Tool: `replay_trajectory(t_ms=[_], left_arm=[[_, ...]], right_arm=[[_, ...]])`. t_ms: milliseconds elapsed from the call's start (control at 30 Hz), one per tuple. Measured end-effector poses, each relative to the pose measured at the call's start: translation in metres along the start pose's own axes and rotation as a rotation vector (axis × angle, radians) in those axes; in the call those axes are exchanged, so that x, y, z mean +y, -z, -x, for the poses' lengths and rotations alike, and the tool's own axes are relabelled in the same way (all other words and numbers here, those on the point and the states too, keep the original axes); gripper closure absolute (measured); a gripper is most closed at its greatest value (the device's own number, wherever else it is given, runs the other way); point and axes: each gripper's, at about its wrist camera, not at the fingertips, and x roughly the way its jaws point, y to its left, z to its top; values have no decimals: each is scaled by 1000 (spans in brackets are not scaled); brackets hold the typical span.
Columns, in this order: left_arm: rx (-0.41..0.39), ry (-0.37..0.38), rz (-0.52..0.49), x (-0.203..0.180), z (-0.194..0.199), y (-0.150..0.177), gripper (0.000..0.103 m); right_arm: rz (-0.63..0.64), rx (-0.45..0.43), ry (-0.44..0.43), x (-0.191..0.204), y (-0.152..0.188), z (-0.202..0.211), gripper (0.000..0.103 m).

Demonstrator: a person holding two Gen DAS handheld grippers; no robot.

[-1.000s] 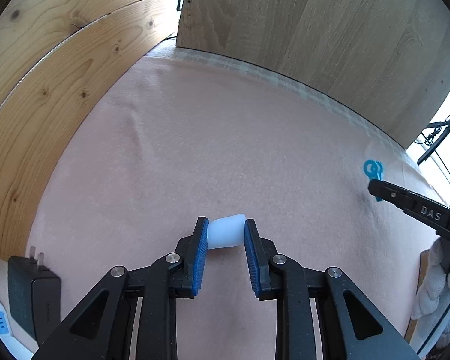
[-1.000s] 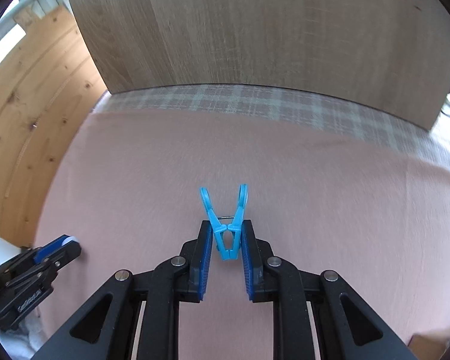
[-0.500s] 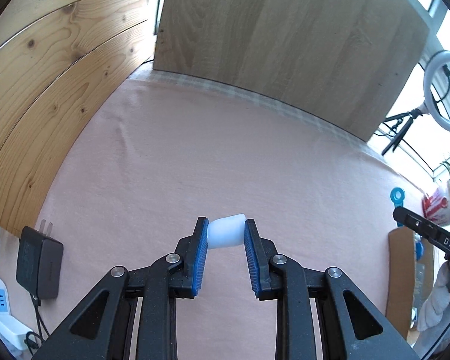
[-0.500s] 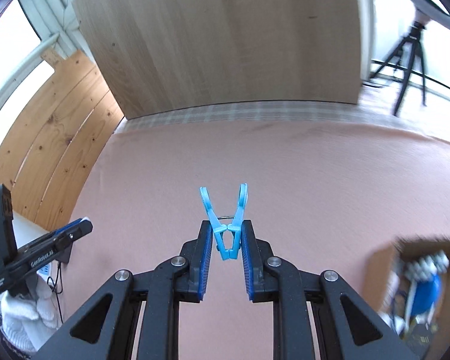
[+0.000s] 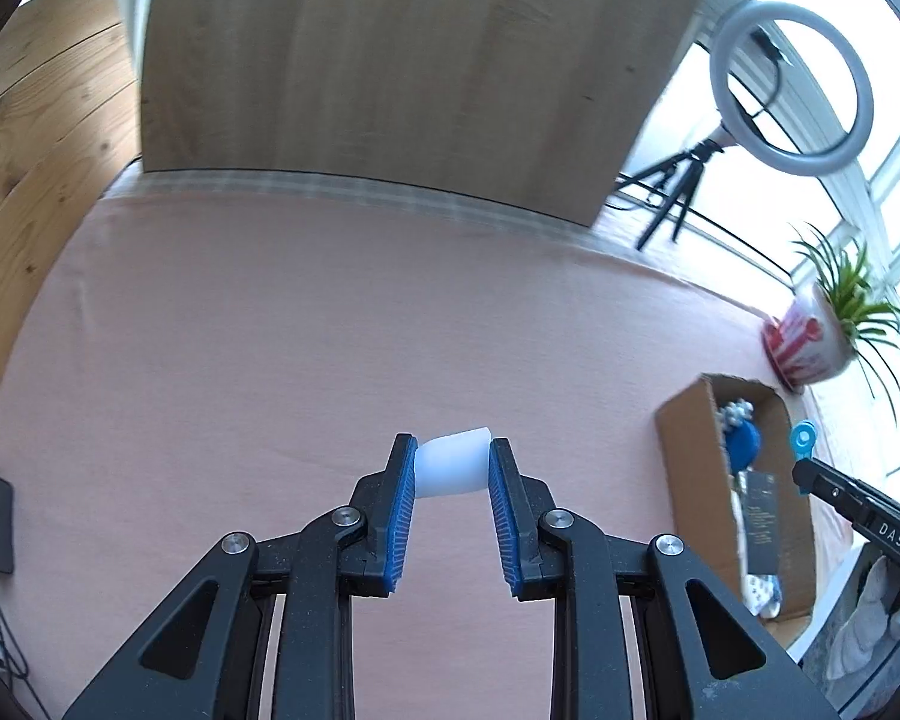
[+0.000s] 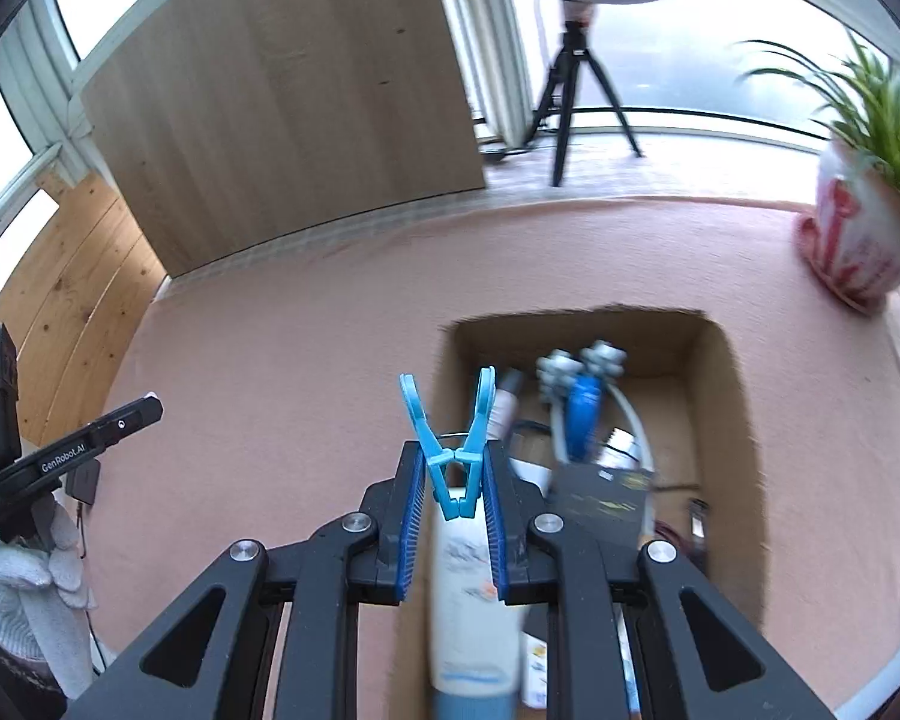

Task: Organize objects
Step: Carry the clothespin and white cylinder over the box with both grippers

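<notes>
Two hand-held grippers are shown, each loaded and in transit toward a cardboard box (image 6: 720,420) that stands on the pink cloth (image 5: 270,330). The right gripper (image 6: 448,480) is closed to a narrow gap on a blue clothes peg (image 6: 450,456), which it pinches near the spring so that both handles splay upward; in the right wrist view the peg hangs above the near left part of the box. The left gripper (image 5: 452,474) is clamped, jaws moderately apart, on a small white cylinder (image 5: 452,462) held crosswise between the blue pads (image 5: 403,516), above bare cloth and well to the left of the box. The box already holds several items (a blue-and-white tube, a dark packet and others too blurred to name).

The step in hand is judged to be the delivery of the peg. The next move calls for lowering it inside the box walls and then parting the fingers, with the white cylinder to follow.

Compared with half a second earlier, the box has passed from the lower right margin of the right wrist view to its centre, beneath the peg; the left wrist view now takes in the box, a potted plant (image 5: 822,336) and a ring light (image 5: 792,84). Both grips are unchanged.
</notes>
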Motion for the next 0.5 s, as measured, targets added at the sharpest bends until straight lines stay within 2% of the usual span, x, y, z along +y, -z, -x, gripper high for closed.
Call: replay_trajectory(t_ms=[200, 500], left_arm=[[15, 63, -88, -64, -11, 2, 77], [38, 152, -223, -167, -33, -5, 77]], right_arm=[[-43, -26, 59, -35, 21, 24, 86], [-102, -21, 67, -69, 49, 40, 86]])
